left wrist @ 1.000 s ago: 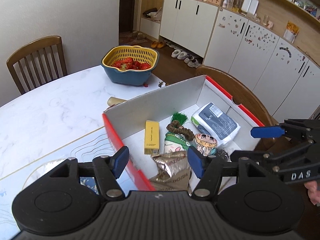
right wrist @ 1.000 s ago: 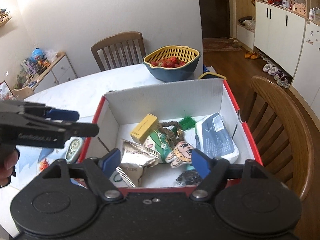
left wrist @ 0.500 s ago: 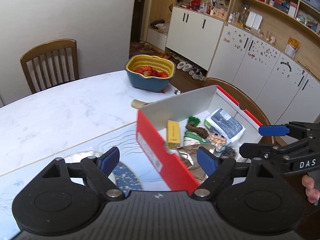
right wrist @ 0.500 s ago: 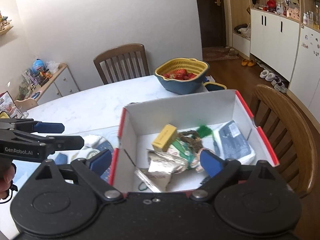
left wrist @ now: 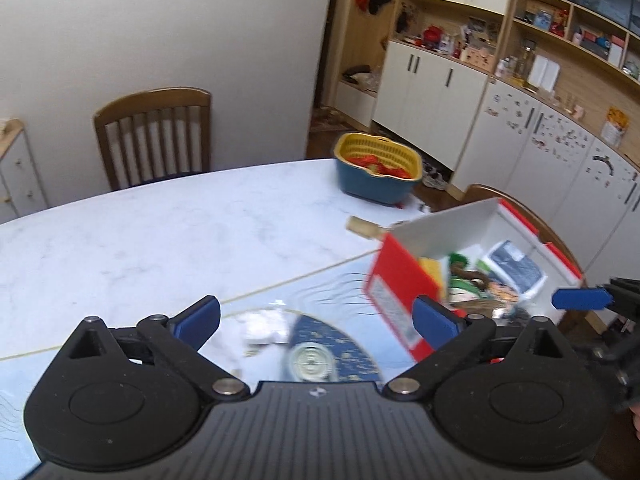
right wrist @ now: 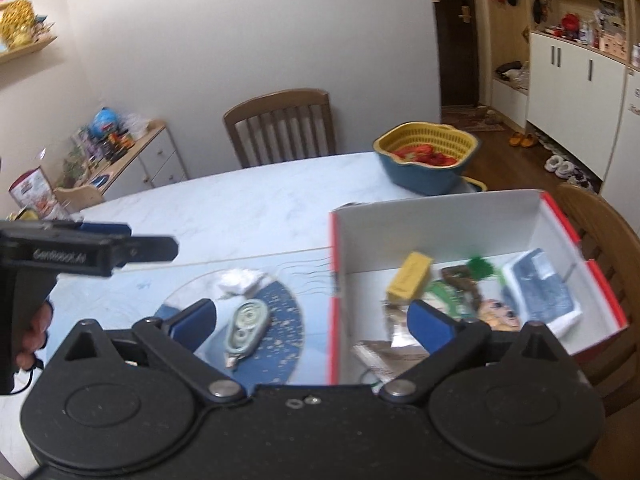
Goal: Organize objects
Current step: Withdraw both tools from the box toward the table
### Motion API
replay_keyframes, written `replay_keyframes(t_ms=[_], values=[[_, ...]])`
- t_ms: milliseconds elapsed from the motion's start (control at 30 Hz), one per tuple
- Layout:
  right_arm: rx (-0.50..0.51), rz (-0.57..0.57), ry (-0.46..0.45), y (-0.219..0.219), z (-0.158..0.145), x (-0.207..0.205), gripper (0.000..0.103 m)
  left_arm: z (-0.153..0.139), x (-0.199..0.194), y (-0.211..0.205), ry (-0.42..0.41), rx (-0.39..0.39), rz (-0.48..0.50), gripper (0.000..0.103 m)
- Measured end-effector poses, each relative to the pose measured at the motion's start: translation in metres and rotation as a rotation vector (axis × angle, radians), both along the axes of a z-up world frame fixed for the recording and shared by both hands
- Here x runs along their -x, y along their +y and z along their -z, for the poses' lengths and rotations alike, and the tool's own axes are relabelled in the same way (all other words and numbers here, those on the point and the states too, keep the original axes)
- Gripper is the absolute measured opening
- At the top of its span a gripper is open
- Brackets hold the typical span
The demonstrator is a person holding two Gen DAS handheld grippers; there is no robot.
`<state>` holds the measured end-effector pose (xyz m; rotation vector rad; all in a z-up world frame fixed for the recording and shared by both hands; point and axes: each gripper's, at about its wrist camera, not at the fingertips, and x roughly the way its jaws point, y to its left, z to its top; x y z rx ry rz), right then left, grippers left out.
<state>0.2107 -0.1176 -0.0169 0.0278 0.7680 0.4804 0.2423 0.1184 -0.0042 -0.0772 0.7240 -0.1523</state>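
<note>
with both grippers' jaws just spread wide and empty, bring the left gripper [left wrist: 316, 318] squarely down over the tape roller [right wrist: 246, 326] left of the box [right wrist: 334, 280], while the right gripper [right wrist: 312, 322] stays clear.

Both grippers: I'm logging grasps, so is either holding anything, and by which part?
Nothing is held. The left gripper and right gripper have just been opening; their jaws stand wide with nothing between them.

White marble-look table [left wrist: 160, 232]; blue printed mat [right wrist: 120, 300] on its near part. Blue bowl with yellow colander insert [right wrist: 426, 156], red fruit inside, sits at the far table edge. Slat-back wooden chair [left wrist: 154, 132] against the wall, second wooden chair [right wrist: 612, 248] on the right. White cabinets [left wrist: 432, 84] and cluttered wooden shelves [left wrist: 580, 32] behind. Shoes [right wrist: 560, 166] on the floor. Low drawer unit [right wrist: 132, 160] at left.
</note>
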Motion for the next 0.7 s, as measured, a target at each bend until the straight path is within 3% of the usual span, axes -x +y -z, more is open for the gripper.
replay_keyframes(t_ms=[400,700], values=[[0.056,-0.117,0.039,0.083,0.029,0.009,0.101,0.04,-0.018,0.043,0.064,-0.022,-0.005,0.103],[0.115,-0.086,0.048,0.114,0.069,-0.004,0.1,0.075,-0.053,0.04,0.114,-0.049,-0.001,0.103]])
